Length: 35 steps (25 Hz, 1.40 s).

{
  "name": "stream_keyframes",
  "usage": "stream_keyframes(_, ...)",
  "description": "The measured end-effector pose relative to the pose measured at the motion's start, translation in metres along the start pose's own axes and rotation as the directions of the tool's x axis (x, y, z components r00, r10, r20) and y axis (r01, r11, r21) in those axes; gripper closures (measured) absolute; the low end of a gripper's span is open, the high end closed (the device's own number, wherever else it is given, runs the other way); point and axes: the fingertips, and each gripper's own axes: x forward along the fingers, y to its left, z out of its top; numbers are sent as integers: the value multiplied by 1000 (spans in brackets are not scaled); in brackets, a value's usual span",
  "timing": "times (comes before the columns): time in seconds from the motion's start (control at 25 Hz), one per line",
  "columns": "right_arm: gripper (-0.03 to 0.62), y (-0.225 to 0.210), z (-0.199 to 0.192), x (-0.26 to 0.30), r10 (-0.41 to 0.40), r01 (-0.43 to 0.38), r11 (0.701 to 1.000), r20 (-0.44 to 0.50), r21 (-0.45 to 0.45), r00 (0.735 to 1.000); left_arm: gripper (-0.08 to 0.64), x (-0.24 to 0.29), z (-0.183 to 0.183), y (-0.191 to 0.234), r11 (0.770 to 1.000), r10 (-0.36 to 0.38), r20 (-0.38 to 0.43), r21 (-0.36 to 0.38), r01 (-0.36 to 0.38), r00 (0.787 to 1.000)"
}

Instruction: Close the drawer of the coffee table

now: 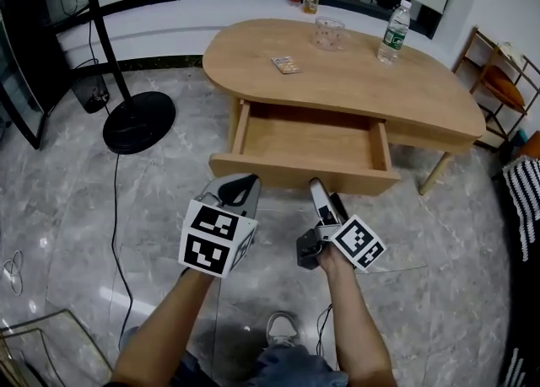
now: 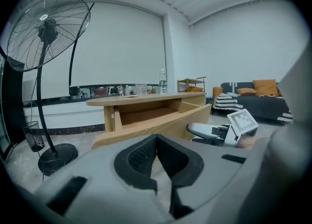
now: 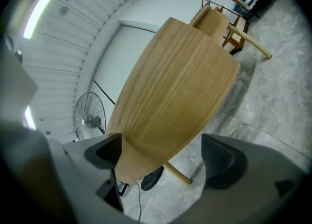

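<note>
The light wooden coffee table (image 1: 337,73) has its drawer (image 1: 312,137) pulled out toward me, and I see nothing inside it. My left gripper (image 1: 243,185) hovers just before the left part of the drawer front (image 1: 278,170), its pads meeting at the tip (image 2: 157,142), so it is shut and empty. My right gripper (image 1: 319,191) is rolled on its side, close to the drawer front's middle. Its jaws (image 3: 163,157) stand wide open, and the wooden drawer front (image 3: 170,86) fills the view beyond them. The left gripper view shows the open drawer (image 2: 146,115) and the right gripper (image 2: 204,130).
On the tabletop stand a water bottle (image 1: 393,33), a glass bowl (image 1: 329,33) and a small packet (image 1: 285,64). A standing fan's base (image 1: 139,120) and cable lie on the marble floor at left. A wooden rack (image 1: 498,82) is at right, a sofa (image 2: 258,98) beyond.
</note>
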Motion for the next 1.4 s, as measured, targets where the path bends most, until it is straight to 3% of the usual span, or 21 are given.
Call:
stream_keyframes(0.12, 108, 5, 2, 4, 23, -23, 1000, -1, 11, 1000, 558, -1, 0, 1, 1000, 7, 0, -5, -7, 1000)
stream_keyframes(0.36, 138, 12, 5, 0, -10, 11, 999, -17, 36, 1000, 557, -3, 3, -4, 1000, 6, 10, -3, -6, 1000)
stream_keyframes(0.56, 101, 24, 13, 3, -53, 54, 997, -28, 63, 998, 558, -5, 11, -4, 1000, 8, 26, 1, -8, 1000)
stream_keyframes(0.72, 109, 24, 12, 4, -66, 70, 996, -59, 61, 996, 558, -5, 14, -5, 1000, 8, 31, 9, -8, 1000)
stream_keyframes(1.4, 100, 14, 24, 36, -65, 68, 996, -48, 59, 997, 558, 10, 18, 18, 1000, 26, 40, 7, -26, 999)
